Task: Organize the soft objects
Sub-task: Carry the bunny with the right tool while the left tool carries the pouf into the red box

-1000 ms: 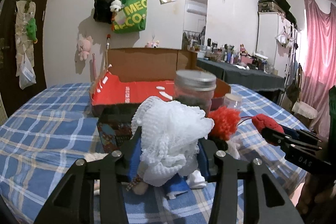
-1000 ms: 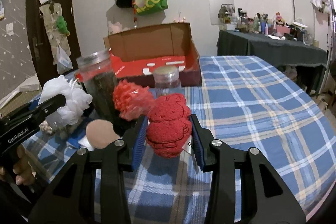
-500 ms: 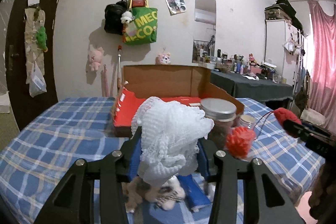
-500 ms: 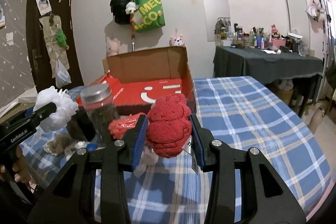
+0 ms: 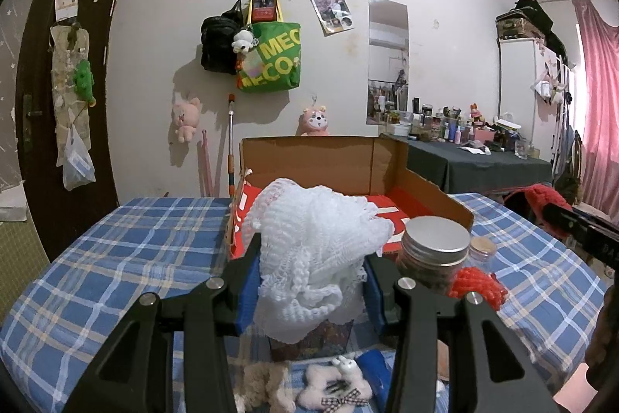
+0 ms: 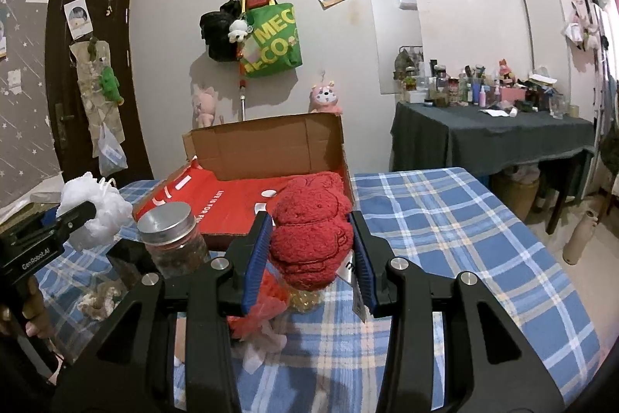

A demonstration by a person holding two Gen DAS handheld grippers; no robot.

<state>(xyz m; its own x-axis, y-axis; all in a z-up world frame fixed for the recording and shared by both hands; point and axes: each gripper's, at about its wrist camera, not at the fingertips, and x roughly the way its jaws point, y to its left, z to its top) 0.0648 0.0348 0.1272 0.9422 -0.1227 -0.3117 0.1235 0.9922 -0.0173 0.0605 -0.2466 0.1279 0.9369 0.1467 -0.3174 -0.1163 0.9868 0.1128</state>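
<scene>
Both hands are loaded. The left gripper (image 5: 311,291) is clamped on a white mesh bath puff (image 5: 315,250), which bulges up and out over its blue pads, and the right gripper (image 6: 309,258) is pinched tight around a red plush toy (image 6: 311,225) standing upright between its jaws. Both loads hang clear of the blue checked tablecloth (image 6: 445,219).

What matters now is the open cardboard box (image 5: 325,161) with its red lining. It sits straight ahead of both grippers and a little below them, long side running across their line of approach, back flap standing tall. From the left gripper it lies dead ahead, just past the puff; from the right gripper it is ahead and slightly to the left. I judge the left hand nearer, though only by a shade.

A silver-lidded glass jar (image 6: 172,239) stands ahead and to the left of the right gripper (and just right of the left one), close enough to be clipped on the way in. Small plush bits and a red knitted thing (image 5: 477,287) lie below the jaws, not yet gathered.
</scene>
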